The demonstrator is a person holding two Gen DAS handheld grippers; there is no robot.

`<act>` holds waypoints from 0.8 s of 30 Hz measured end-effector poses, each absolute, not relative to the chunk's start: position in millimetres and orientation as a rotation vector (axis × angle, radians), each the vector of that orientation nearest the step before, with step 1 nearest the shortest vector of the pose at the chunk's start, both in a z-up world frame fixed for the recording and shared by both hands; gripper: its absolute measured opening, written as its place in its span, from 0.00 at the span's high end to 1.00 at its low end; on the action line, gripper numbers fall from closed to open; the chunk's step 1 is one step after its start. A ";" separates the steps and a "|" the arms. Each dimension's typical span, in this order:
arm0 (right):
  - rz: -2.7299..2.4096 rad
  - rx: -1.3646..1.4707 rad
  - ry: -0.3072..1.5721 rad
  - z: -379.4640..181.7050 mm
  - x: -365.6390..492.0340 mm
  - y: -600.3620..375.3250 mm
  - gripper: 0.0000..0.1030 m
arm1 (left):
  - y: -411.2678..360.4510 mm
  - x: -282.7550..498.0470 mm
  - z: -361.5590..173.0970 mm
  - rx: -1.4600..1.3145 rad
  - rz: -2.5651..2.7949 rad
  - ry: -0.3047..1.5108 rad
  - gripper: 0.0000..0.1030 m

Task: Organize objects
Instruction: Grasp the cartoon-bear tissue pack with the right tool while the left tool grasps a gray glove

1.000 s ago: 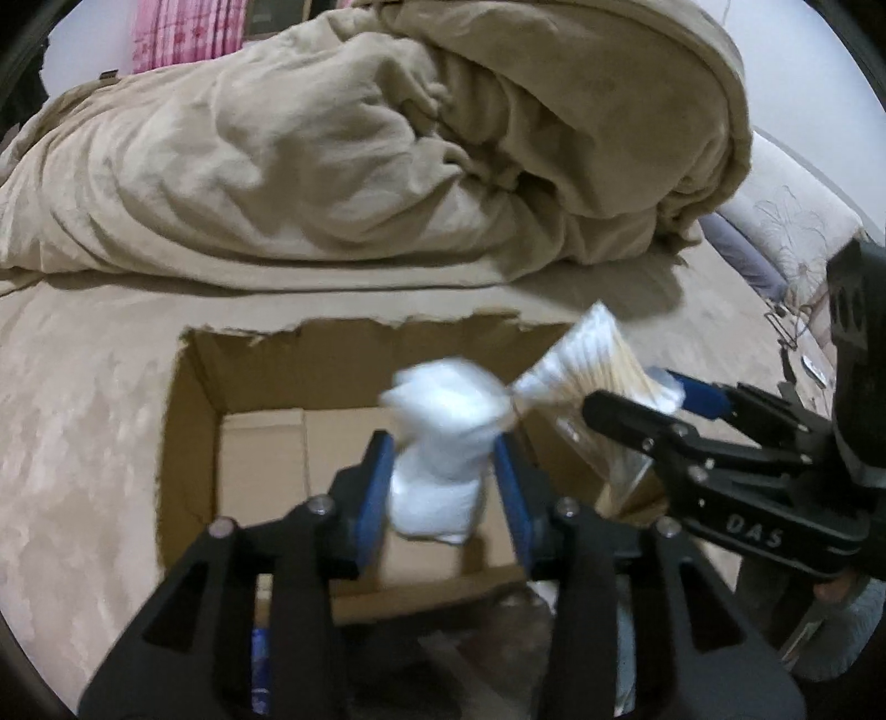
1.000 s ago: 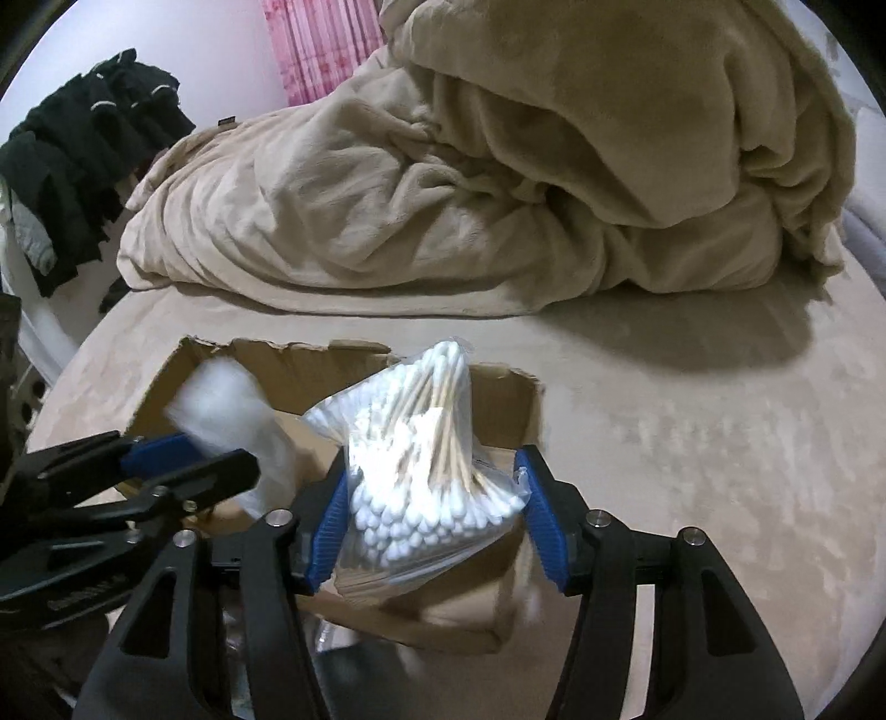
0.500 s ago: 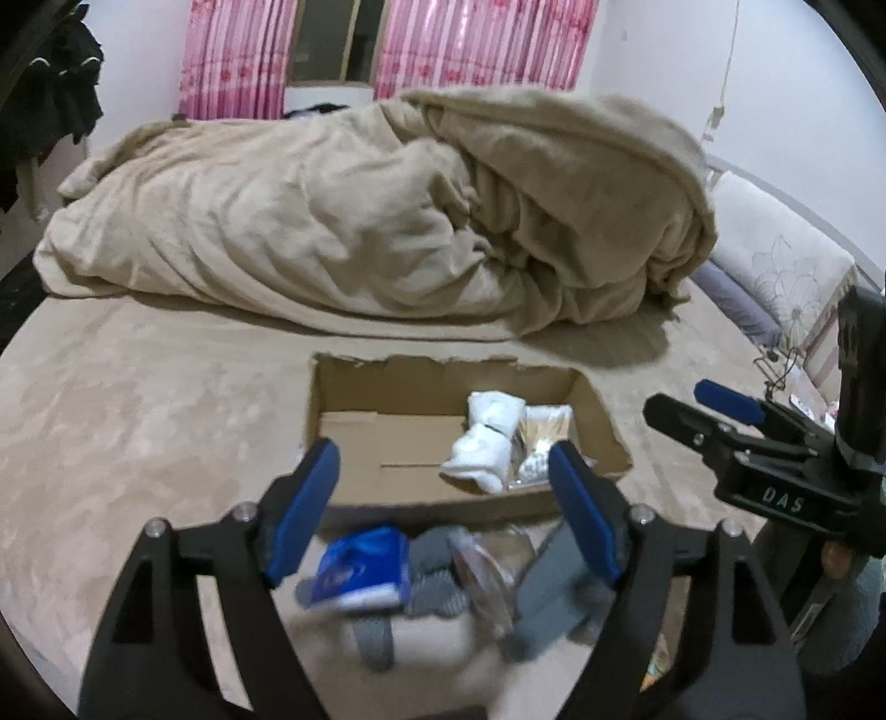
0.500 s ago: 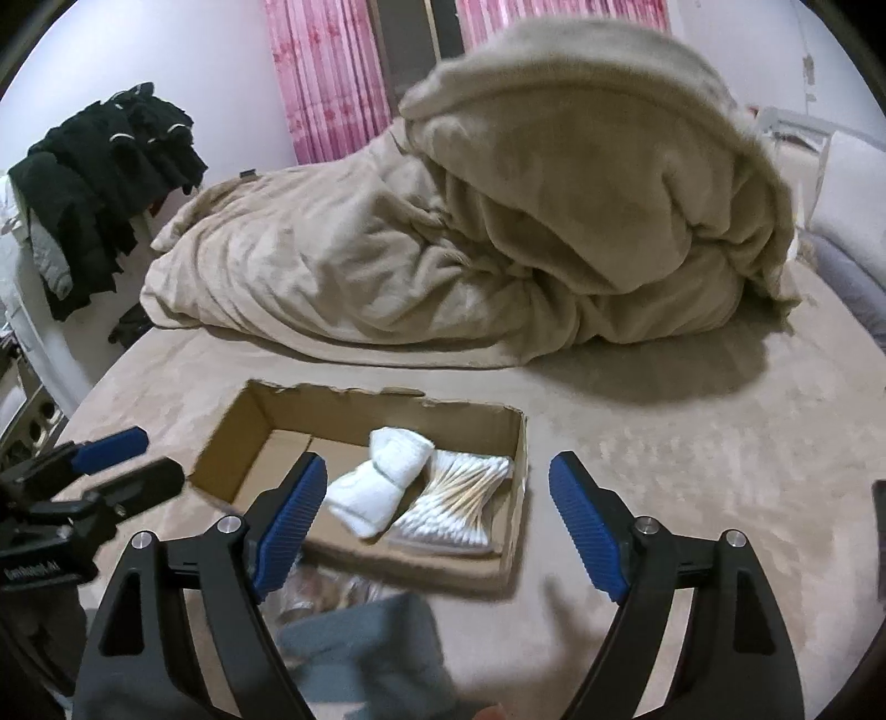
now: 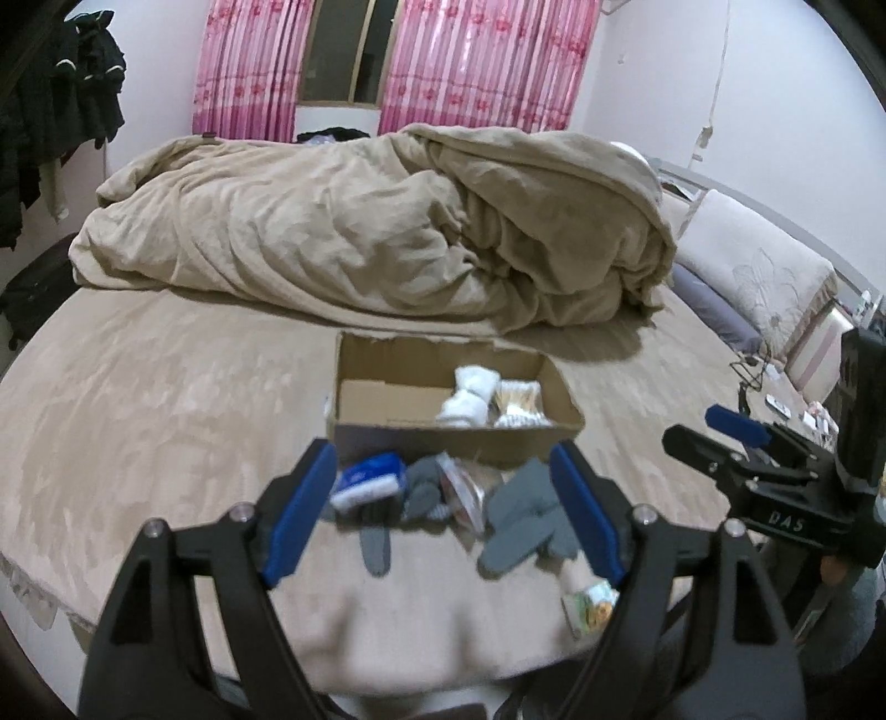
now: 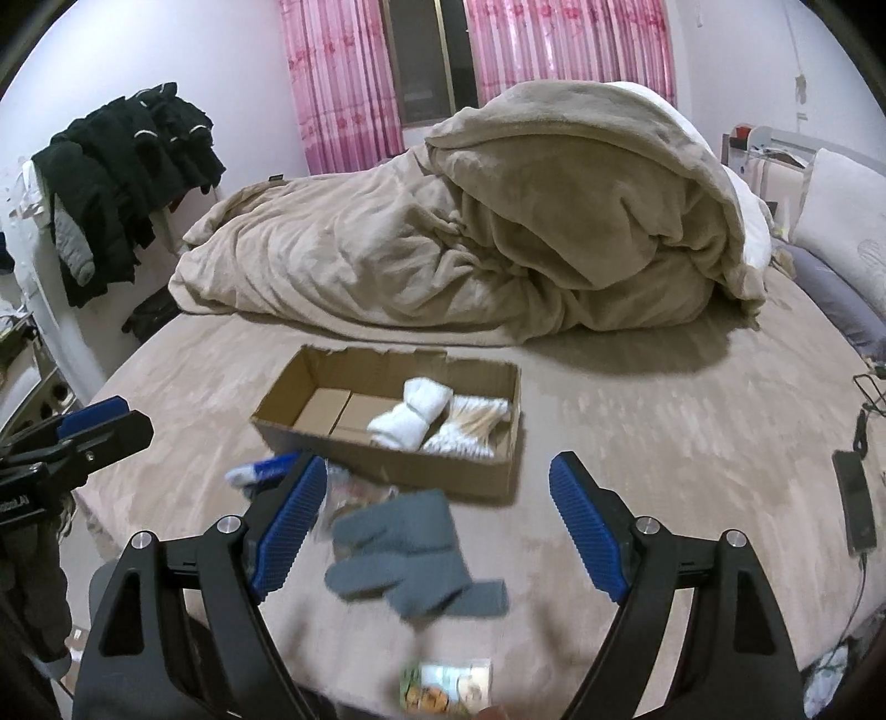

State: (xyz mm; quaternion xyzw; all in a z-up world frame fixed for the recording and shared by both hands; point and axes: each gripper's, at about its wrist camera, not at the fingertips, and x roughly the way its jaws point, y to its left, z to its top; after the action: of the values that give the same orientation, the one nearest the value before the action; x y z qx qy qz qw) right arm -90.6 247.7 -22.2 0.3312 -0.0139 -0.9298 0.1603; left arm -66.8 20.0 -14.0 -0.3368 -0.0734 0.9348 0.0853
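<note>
On the far left we see dark clothes (image 6: 119, 183) hanging by the wall. Our left gripper (image 5: 443, 507) hovers above the near edge of the bed (image 5: 138, 387), its jaws spread wide and empty. Between its blue pads (image 5: 296, 512) lies a loose heap: a blue-and-white pack (image 5: 368, 479) on the left, grey socks (image 5: 523, 518) to the right, with a clear packet (image 5: 462, 487) among them. A small printed packet (image 5: 590, 606) sits nearest, by the bed's edge.

Just beyond the heap stands the box (image 6: 387, 465), open on top. In its right half a white roll (image 6: 412, 412) lies against a bag of cotton swabs (image 6: 470, 426), which rests next to the right wall; the left half shows bare cardboard.

Behind the box a beige quilt (image 6: 498, 238) is bunched up across the far side of the bed, with pink curtains (image 6: 554, 50) above it.

Our right gripper (image 6: 437, 518) also hangs over the near bed, jaws wide apart and holding nothing, with the grey socks blurred beneath them. Further right a phone (image 6: 855, 507) lies on the bed, and a pillow (image 5: 758, 277) rests at the far right.
</note>
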 end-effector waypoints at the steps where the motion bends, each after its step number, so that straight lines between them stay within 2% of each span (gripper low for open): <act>1: -2.654 0.949 -0.040 -23.4 -84.9 248.6 0.17 | 21.2 -62.3 -16.0 -1.011 2.786 -0.216 0.22; 8: -2.628 1.002 -0.023 -44.9 -55.5 249.5 0.17 | 24.5 -39.8 -41.1 -1.083 2.770 -0.229 0.21; 24: -2.513 1.320 0.108 -159.4 -55.7 234.6 0.17 | 40.6 -42.8 -113.6 -1.315 2.680 -0.230 0.20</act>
State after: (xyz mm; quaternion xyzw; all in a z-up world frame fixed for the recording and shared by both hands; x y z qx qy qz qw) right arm -55.7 234.6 -159.4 0.4593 0.0376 -0.8747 0.1500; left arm -42.8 40.6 -113.6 -0.4380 -0.0768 0.8926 0.0738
